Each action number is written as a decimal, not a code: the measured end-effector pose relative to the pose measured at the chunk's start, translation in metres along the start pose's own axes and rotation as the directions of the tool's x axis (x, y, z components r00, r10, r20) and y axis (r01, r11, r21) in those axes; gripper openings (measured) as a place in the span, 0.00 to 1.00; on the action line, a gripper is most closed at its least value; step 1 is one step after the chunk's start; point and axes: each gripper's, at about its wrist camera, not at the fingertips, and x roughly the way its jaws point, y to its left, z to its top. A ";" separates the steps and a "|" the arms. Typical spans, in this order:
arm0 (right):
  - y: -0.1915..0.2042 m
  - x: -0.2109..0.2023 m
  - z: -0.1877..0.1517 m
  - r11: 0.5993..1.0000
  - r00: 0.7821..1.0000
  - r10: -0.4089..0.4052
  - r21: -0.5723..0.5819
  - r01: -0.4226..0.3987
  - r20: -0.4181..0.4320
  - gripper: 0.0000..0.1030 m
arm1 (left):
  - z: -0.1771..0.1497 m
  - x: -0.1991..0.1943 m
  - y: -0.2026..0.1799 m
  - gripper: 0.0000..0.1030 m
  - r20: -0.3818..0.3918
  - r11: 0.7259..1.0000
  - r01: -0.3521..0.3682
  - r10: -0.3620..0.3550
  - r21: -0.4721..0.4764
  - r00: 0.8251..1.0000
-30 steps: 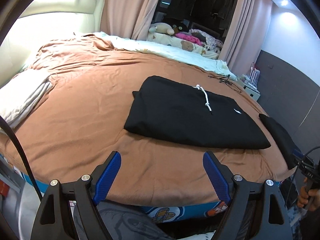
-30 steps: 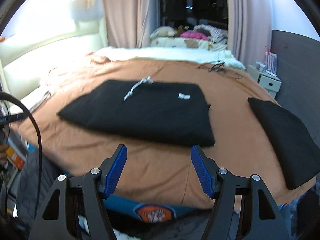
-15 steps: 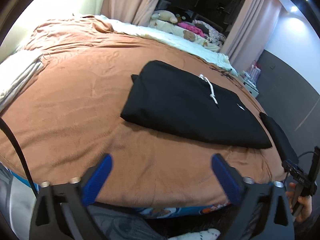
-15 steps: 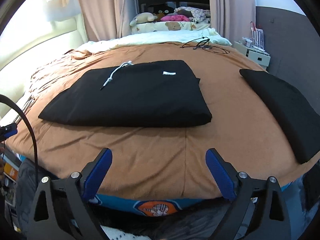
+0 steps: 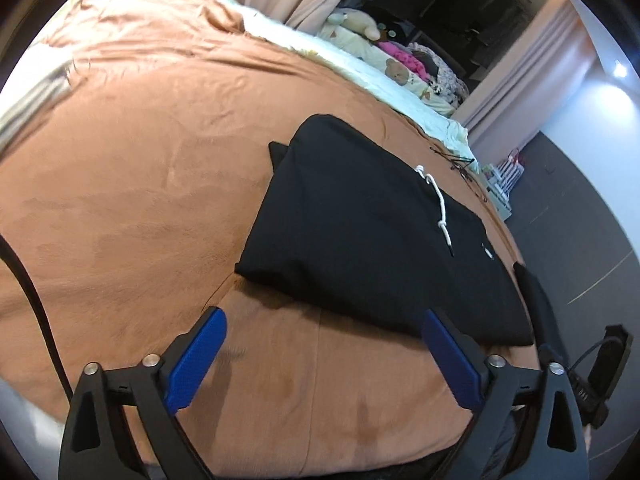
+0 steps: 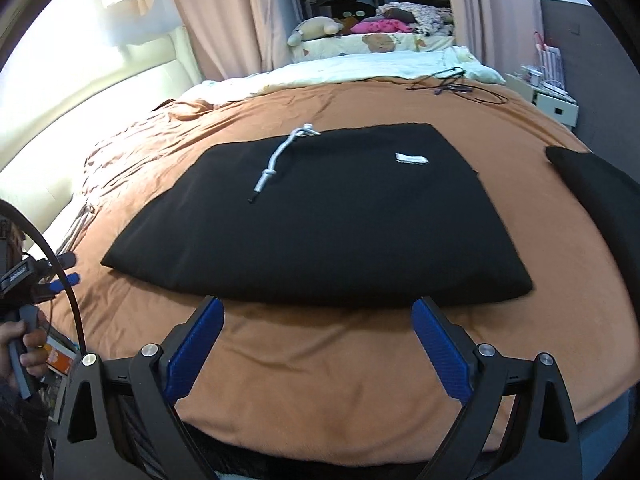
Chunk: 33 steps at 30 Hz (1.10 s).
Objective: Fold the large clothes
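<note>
Garment: the black garment (image 6: 320,216) lies flat on the bed (image 6: 360,400), already folded into a broad slab, its long axis running across your view from left to right.
Direction from tongs: it sits just ahead of both pairs of tongs; the near folded edge lies just beyond the blue pads, not touching them.
Right tongs: your right tongs (image 6: 316,344) stand spread wide and empty, lined up with the middle-to-right part of the near edge.
Left tongs: your left tongs (image 5: 324,356) are wide too, the jaws drawing in a little at this moment, with nothing between them but bedspread; the right-hand finger sits close to the garment's near edge, though I cannot tell if it touches.
Nearer hand: in my reading each hand covers its own end, left tongs by the near-left corner (image 5: 244,270), right tongs toward the near-right corner (image 6: 520,284).
Cloth: matte black knit, thick, with rounded, stacked fold edges that will likely sag if you lift from one point.
Details: a white drawcord (image 6: 276,160) with a knot lies on top, and a small white label (image 6: 412,159) beside it.
Bedspread: brown, soft, suede-like nap with light creases.
Beside it: a second black piece (image 6: 600,196) lies apart to the right.
</note>
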 end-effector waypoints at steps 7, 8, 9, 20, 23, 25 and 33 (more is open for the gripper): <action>0.008 0.018 0.011 1.000 1.000 0.007 -0.011 -0.007 0.009 0.92 | 0.014 0.032 0.027 0.79 -0.095 0.986 0.056 -0.072 -0.156 0.993; 0.009 0.020 0.012 1.000 1.000 0.023 -0.010 -0.022 0.011 0.92 | 0.015 0.035 0.029 0.78 -0.102 0.983 0.064 -0.082 -0.173 0.991; 0.009 0.022 0.013 0.999 0.999 0.032 -0.009 -0.032 0.010 0.92 | 0.016 0.039 0.031 0.78 -0.114 0.978 0.075 -0.098 -0.193 0.989; 0.010 0.053 0.030 0.998 0.997 0.065 0.014 -0.064 -0.047 0.89 | 0.037 0.079 0.039 0.72 -0.125 0.956 0.108 -0.147 -0.272 0.981; 0.011 0.062 0.036 0.997 0.994 0.082 0.014 -0.081 -0.073 0.67 | 0.038 0.079 0.039 0.59 -0.121 0.957 0.089 -0.126 -0.276 0.985; 0.014 0.069 0.042 0.996 0.991 0.093 0.014 -0.092 -0.093 0.55 | 0.036 0.074 0.038 0.45 -0.117 0.958 0.083 -0.119 -0.273 0.986; 0.037 0.091 0.043 0.991 0.980 0.136 0.016 -0.135 -0.147 0.27 | 0.034 0.052 0.026 0.19 -0.056 0.972 0.087 -0.101 -0.217 0.993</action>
